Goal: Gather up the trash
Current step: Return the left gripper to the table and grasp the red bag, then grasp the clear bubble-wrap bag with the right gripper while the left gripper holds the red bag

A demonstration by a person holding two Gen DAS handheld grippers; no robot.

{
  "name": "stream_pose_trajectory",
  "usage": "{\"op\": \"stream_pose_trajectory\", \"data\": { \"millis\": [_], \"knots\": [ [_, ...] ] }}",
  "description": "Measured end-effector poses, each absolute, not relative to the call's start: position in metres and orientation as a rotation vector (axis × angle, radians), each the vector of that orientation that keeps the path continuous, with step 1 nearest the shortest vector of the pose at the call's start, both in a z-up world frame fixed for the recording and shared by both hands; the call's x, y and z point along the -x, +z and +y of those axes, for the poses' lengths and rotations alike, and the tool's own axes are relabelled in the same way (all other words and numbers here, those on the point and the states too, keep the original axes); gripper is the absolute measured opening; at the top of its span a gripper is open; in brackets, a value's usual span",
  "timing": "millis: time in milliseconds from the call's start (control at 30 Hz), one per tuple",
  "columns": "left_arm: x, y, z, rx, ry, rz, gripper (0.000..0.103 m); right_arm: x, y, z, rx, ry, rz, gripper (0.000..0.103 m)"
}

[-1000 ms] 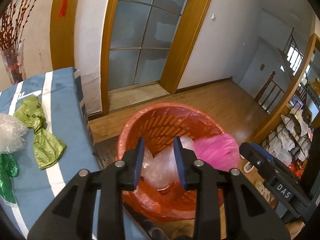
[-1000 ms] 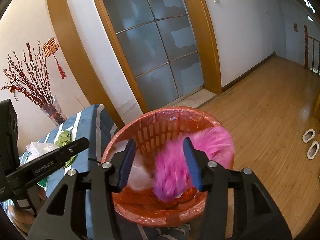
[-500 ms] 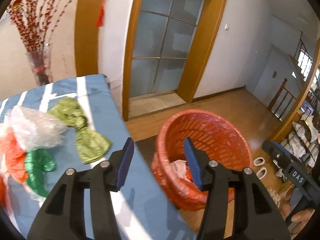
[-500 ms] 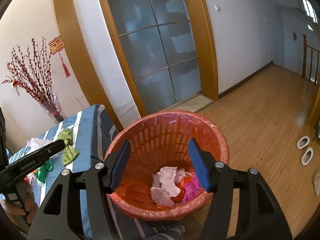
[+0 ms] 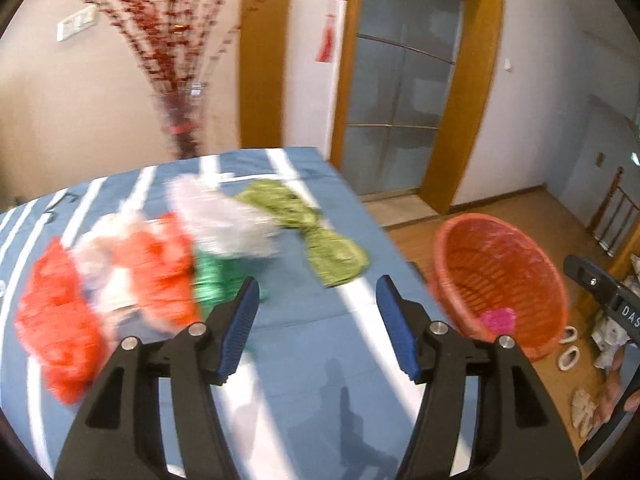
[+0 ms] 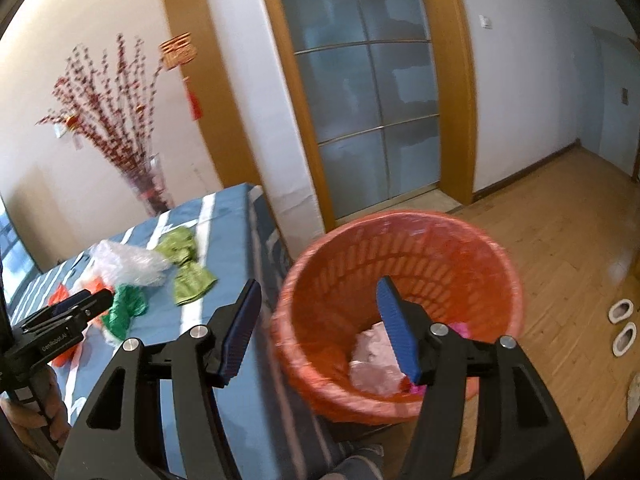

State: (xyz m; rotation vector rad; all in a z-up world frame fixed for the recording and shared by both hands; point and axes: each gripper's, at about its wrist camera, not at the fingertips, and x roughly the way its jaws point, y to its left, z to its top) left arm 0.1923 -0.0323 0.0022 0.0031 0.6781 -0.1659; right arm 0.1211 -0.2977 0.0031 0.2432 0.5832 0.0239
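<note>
My left gripper [image 5: 316, 280] hangs over the blue striped tablecloth [image 5: 320, 360], its jaws opening with nothing between them. Ahead of it lie crumpled plastic bags: light green [image 5: 320, 232], clear white [image 5: 228, 220], dark green [image 5: 216, 276], orange [image 5: 156, 260] and red [image 5: 56, 320]. The orange basket [image 5: 500, 280] stands on the floor off the table's right edge. My right gripper [image 6: 319, 282] is open and empty in front of the basket [image 6: 400, 240], near its left rim. A clear bag [image 6: 372, 360] and a pink one [image 5: 497, 317] lie inside the basket.
A vase of red branches [image 5: 180, 120] stands behind the table's far edge. A frosted glass door [image 6: 368, 120] in a wooden frame is beyond the basket. White slippers [image 6: 622, 324] lie on the wooden floor to the right.
The left gripper let go of the clear bag into the basket, opened wider and swung left over the table. The right gripper dropped the pink bag into the basket and shifted left.
</note>
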Motion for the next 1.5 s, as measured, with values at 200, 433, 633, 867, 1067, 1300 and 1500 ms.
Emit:
{"op": "stream_pose_trajectory", "data": {
  "millis": [200,433,633,867,1067,1300,1500],
  "knots": [
    [-0.164,0.007,0.036,-0.036,0.013,0.615,0.069,-0.127,-0.003,-0.258,-0.207,0.102,0.612,0.061],
    [-0.153,0.005,0.12,-0.003,0.213,0.62,0.075,-0.133,-0.01,-0.218,-0.166,0.174,0.646,0.061],
    [-0.168,-0.016,0.161,0.077,0.251,0.707,0.075,-0.136,-0.012,-0.191,-0.128,0.208,0.66,0.061],
    [-0.179,-0.045,0.185,0.193,0.217,0.799,0.074,-0.14,-0.014,-0.174,-0.101,0.228,0.677,0.061],
    [-0.183,-0.05,0.184,0.221,0.163,0.807,0.053,-0.144,-0.015,-0.159,-0.085,0.247,0.683,0.061],
    [-0.181,-0.048,0.183,0.204,0.148,0.787,0.029,-0.151,-0.017,-0.142,-0.066,0.276,0.692,0.061],
    [-0.171,-0.039,0.196,0.18,0.176,0.749,0.026,-0.162,-0.017,-0.121,-0.068,0.317,0.699,0.061]
  ]
}}
